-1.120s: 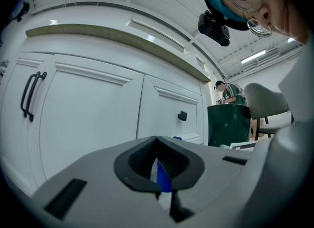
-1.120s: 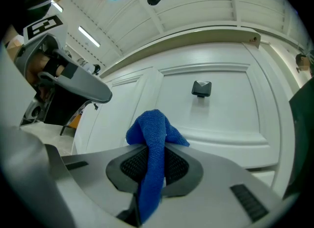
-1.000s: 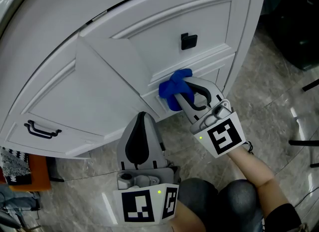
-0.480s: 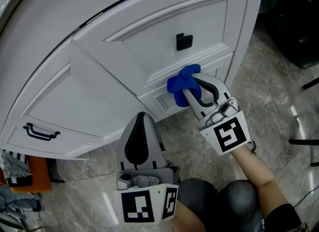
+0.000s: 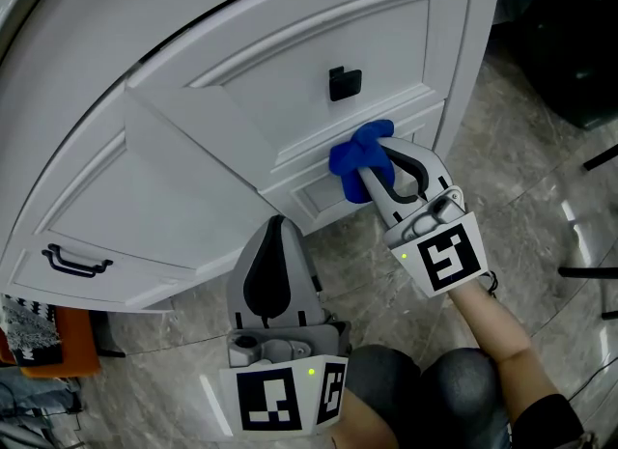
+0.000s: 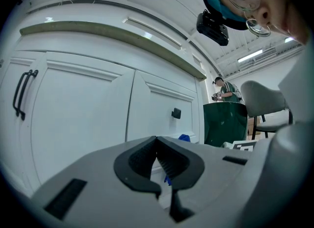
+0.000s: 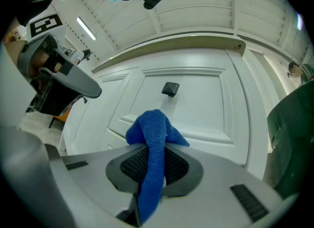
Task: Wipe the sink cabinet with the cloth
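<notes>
1. Sink cabinet [image 5: 193, 177]: smooth white paint, curved front with raised-panel doors, straight ahead of both sets of fingers.
2. Floor [image 5: 512, 177]: glossy grey veined stone, below the fingers.
3. Left gripper [image 5: 275, 233]: grey moulded shell; its ribbed black fingers [image 6: 184, 165] meet at the tips and hold nothing.
4. Right gripper [image 5: 379, 173]: fingers [image 7: 182, 167] clamped on the cloth.
5. Cloth [image 5: 355, 159]: blue terry, bunched beyond the right fingertips, against the door's lower moulding.
6. Knob [image 5: 345, 82]: small, square, black, above the right fingers.
</notes>
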The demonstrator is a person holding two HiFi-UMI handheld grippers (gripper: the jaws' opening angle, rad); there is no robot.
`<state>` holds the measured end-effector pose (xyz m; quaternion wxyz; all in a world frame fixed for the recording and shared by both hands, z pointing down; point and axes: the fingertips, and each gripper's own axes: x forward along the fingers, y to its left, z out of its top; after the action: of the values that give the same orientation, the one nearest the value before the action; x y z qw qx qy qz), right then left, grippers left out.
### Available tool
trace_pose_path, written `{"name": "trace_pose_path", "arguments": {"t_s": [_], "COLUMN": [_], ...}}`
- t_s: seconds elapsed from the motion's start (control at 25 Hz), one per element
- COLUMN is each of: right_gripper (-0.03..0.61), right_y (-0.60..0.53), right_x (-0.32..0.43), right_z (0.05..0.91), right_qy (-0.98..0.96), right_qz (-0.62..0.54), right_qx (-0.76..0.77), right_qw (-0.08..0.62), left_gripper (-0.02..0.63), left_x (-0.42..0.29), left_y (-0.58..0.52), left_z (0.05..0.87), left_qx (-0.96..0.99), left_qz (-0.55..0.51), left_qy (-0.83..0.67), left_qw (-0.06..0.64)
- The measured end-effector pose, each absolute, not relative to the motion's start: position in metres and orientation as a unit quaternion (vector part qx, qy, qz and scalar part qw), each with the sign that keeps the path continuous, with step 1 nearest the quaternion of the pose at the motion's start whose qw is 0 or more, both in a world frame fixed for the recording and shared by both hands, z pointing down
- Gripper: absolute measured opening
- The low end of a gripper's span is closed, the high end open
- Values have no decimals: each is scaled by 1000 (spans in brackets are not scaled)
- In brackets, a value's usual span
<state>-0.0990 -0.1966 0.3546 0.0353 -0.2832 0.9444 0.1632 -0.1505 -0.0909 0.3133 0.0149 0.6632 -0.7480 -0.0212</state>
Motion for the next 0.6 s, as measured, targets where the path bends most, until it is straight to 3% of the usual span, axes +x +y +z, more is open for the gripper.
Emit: {"name": "trace_pose_path", "arguments": {"t_s": [0.6], "right_gripper": [60], "right_y": [-211], "right_x": [-82], "right_z": [356], "right_qy": [938], "right_qz": [149], "right_qx": [-312], "right_qw": [35], "left_gripper": [5], "left_x": [-147], "left_y": [-91], "left_z": [310], "left_qx": [665], "left_qz": [-21], "left_qy": [-747], "left_qw": [11]}}
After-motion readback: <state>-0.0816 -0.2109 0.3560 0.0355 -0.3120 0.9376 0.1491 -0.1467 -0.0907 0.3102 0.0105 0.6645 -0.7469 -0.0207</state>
